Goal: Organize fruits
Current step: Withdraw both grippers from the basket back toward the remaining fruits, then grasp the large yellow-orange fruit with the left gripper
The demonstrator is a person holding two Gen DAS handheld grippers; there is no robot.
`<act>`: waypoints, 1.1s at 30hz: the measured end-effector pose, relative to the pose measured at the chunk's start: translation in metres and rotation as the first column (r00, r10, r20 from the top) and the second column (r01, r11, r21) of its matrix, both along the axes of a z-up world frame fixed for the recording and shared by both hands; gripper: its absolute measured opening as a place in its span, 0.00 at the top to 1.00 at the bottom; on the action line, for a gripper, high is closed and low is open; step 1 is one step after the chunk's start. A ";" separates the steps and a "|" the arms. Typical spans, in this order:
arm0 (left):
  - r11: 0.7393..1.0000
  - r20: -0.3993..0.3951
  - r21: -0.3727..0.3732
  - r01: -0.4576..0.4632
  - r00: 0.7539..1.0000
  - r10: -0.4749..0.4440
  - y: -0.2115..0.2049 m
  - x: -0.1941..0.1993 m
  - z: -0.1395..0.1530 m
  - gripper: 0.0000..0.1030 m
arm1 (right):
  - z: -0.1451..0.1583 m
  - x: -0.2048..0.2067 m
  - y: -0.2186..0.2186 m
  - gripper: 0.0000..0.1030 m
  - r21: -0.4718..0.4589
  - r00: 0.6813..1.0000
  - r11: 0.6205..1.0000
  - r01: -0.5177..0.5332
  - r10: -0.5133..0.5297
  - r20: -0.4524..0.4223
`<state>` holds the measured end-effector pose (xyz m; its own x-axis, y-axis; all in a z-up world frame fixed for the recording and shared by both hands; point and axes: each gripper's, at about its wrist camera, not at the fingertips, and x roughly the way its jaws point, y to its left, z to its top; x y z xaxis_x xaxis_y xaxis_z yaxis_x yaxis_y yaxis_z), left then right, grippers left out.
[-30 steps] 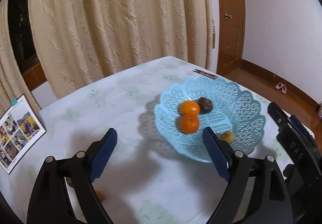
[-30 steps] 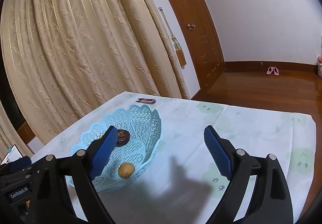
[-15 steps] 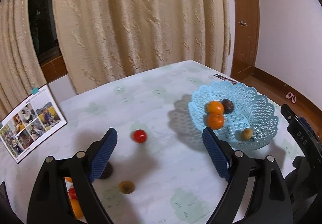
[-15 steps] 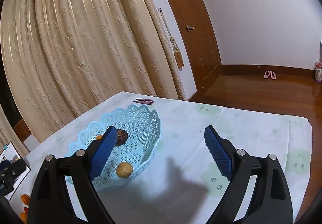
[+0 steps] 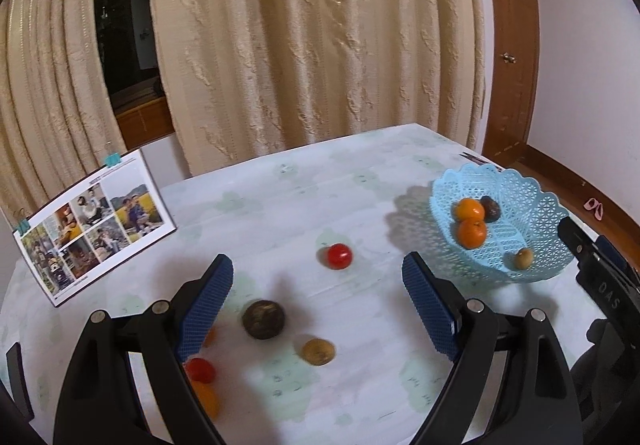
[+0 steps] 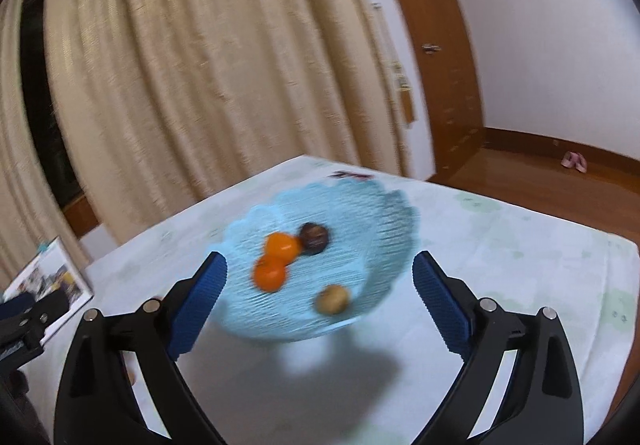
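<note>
A light blue lattice basket (image 5: 548, 221) stands at the table's right and holds two oranges (image 5: 471, 233), a dark fruit (image 5: 490, 208) and a small brown fruit (image 5: 523, 258). Loose on the cloth are a red tomato (image 5: 340, 256), a dark round fruit (image 5: 264, 319), a brown fruit (image 5: 318, 352), and a red fruit (image 5: 200, 370) and an orange one (image 5: 206, 399) by the left finger. My left gripper (image 5: 318, 297) is open and empty above these. My right gripper (image 6: 320, 295) is open and empty, facing the blurred basket (image 6: 384, 217).
A photo calendar (image 5: 94, 221) stands at the table's left, also in the right wrist view (image 6: 52, 281). Cream curtains (image 5: 304, 45) hang behind the table. A wooden door (image 6: 440, 65) and bare floor lie to the right. The right gripper's body (image 5: 600, 277) shows beside the basket.
The left gripper has swung left and back, bringing the loose fruits into view. The right gripper has turned toward the basket, which now sits between its fingers in a blurred view.
</note>
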<state>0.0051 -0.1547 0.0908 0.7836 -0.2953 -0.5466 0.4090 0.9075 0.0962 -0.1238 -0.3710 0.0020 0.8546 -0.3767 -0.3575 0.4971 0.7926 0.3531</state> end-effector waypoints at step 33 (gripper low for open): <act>0.971 -0.296 -0.033 -0.238 0.930 0.218 0.147 0.038 -0.059 0.16 | -0.015 0.070 0.114 0.07 -0.011 0.864 0.884 -0.468 0.455 -0.213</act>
<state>0.0428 -0.0076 0.0314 0.6458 -0.1711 -0.7441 0.1909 0.9798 -0.0596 -0.0541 -0.2566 -0.0135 0.8494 0.0172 -0.5275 0.1236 0.9652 0.2305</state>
